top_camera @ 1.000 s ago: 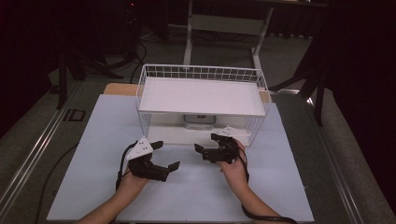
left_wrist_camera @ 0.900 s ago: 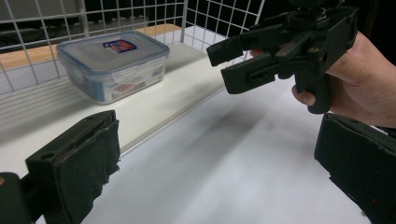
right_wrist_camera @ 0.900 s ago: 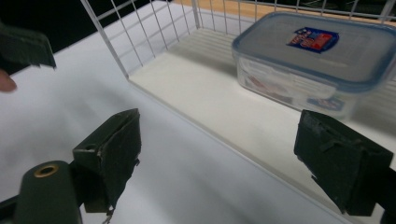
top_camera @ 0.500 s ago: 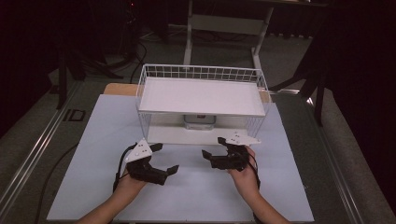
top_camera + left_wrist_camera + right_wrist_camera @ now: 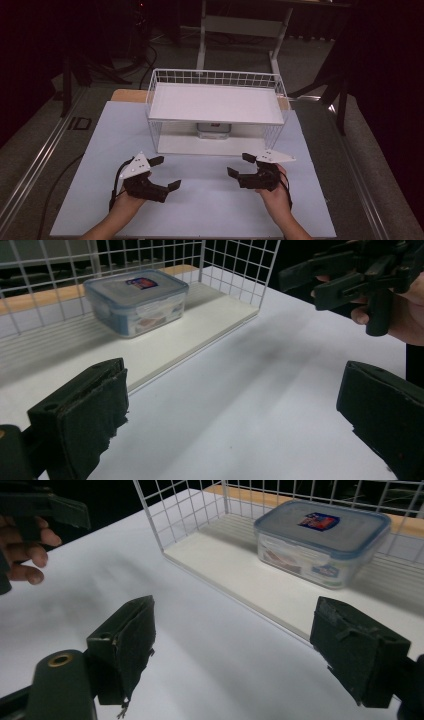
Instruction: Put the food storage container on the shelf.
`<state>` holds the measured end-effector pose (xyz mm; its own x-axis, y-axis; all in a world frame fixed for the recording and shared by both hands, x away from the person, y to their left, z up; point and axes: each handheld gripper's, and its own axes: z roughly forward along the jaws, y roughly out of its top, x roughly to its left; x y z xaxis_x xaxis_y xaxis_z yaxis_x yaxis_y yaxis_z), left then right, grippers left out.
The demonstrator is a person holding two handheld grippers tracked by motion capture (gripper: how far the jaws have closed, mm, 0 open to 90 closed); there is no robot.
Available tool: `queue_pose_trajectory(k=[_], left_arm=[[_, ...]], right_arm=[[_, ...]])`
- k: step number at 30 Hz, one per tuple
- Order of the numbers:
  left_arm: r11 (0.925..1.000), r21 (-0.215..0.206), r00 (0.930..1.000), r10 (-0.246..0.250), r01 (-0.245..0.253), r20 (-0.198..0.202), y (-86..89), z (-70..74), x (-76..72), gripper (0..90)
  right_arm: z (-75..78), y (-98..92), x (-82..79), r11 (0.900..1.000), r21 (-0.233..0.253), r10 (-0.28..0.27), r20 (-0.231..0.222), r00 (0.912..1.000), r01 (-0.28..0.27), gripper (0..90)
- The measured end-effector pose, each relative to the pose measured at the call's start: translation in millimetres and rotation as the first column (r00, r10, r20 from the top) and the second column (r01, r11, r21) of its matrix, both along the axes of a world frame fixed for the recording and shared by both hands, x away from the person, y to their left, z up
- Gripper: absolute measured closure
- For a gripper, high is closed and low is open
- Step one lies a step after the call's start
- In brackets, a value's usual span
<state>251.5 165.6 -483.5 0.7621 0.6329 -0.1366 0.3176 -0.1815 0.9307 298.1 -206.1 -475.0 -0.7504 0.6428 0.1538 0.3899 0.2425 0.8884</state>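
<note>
Both claws wide apart, holding nothing: left gripper (image 5: 159, 173) near-left, right gripper (image 5: 239, 165) near-right on white table (image 5: 210, 210). Clear food container (image 5: 135, 300) sat deep on lower shelf of wire rack (image 5: 216, 77). Risk imo: low top shelf plus mesh sides, so jaws could've snagged wire or shoved the tub farther back.

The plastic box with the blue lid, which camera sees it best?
The right gripper view: the plastic box is near and whole, lid sticker and clips plain. The left gripper view shows the box whole too, but farther off. In the high view the wire rack's top shelf hides most of the box.
</note>
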Motion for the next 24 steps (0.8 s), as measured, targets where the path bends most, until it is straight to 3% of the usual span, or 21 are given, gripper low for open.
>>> queue_pose_trajectory(k=[2, 7, 13, 19, 24], left_arm=[[1.0, -0.004, 1.0, 0.008, -0.008, 0.0, 4.3, -0.8, -2.1, 1.2], [0.9995, -0.006, 0.9995, 0.03, -0.031, -0.013, 17.4, -3.3, -5.9, 1.3], [0.9973, -0.019, 0.9972, 0.071, -0.071, -0.023, 32.0, -6.3, -10.6, 1.3], [0.995, -0.02, 0.9952, 0.098, -0.098, -0.007, 37.8, -8.9, -12.6, 1.3], [0.9951, -0.01, 0.9951, 0.098, -0.098, -0.016, 38.2, -13.9, -13.0, 1.3]], right_arm=[[0.7, -4.9, -2.4, 1.0, 0.019, 0.008, -0.002, 1.0, -0.008, 18.0], [2.2, -12.7, -8.9, 1.0, 0.004, -0.005, 0.005, 1.0, 0.005, 18.0], [2.6, -37.1, -19.3, 0.999, 0.025, -0.036, 0.004, 0.9993, 0.036, 17.8], [-0.1, -54.1, -25.4, 0.999, 0.008, -0.039, 0.017, 0.9991, 0.039, 17.9], [-3.4, -67.2, -29.5, 1.0, 0.005, -0.022, 0.026, 0.9994, 0.022, 17.8]])
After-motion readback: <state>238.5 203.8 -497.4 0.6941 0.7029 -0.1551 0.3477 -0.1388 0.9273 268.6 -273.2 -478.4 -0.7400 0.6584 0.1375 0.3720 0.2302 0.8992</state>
